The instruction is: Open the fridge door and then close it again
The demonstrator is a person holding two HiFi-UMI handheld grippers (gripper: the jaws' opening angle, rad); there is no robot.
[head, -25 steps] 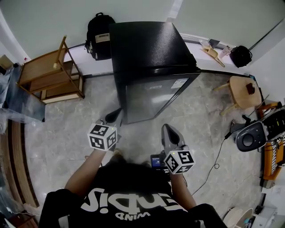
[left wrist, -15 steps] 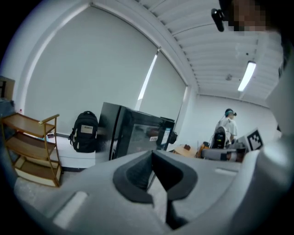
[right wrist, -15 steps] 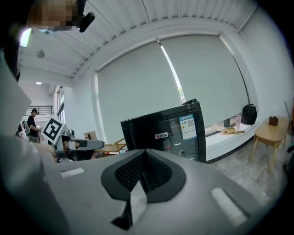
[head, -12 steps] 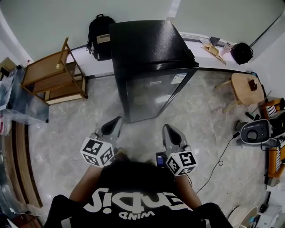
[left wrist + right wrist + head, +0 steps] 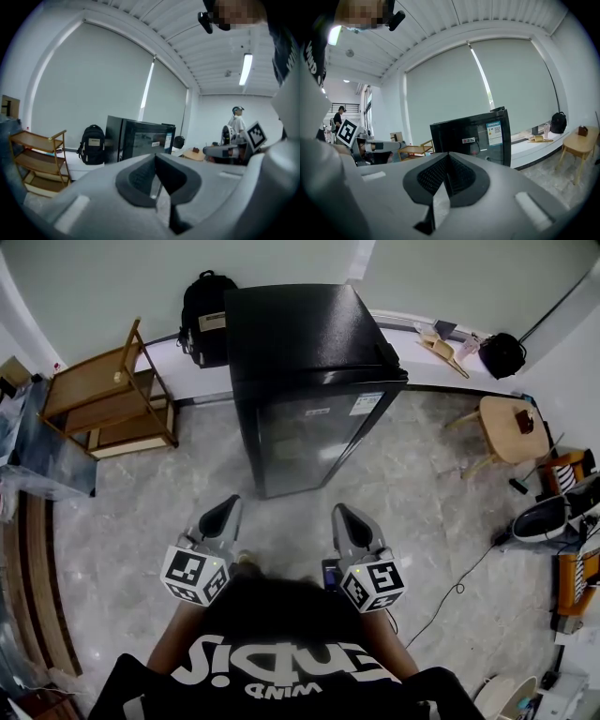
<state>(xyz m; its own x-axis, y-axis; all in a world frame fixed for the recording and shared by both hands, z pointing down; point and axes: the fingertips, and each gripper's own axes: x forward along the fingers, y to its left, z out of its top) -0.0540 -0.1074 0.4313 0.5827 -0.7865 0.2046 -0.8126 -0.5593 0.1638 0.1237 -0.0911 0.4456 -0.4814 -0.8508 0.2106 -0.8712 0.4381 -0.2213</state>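
Head view: the fridge (image 5: 309,362) stands upper centre, door closed. Bare floor (image 5: 281,479) lies between its front edge and the left gripper (image 5: 225,509) and right gripper (image 5: 339,515) at lower centre.
Left gripper view: jaws clenched, empty.
Right gripper view: jaws clenched, empty.

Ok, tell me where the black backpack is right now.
In the head view the black backpack stands at the upper left, just left of the black fridge and to the right of the wooden shelf.

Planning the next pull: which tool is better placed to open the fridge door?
Left, probably: the left tool is nearer the left edge of the fridge door, the right tool its apparent hinge side. Both are shut.
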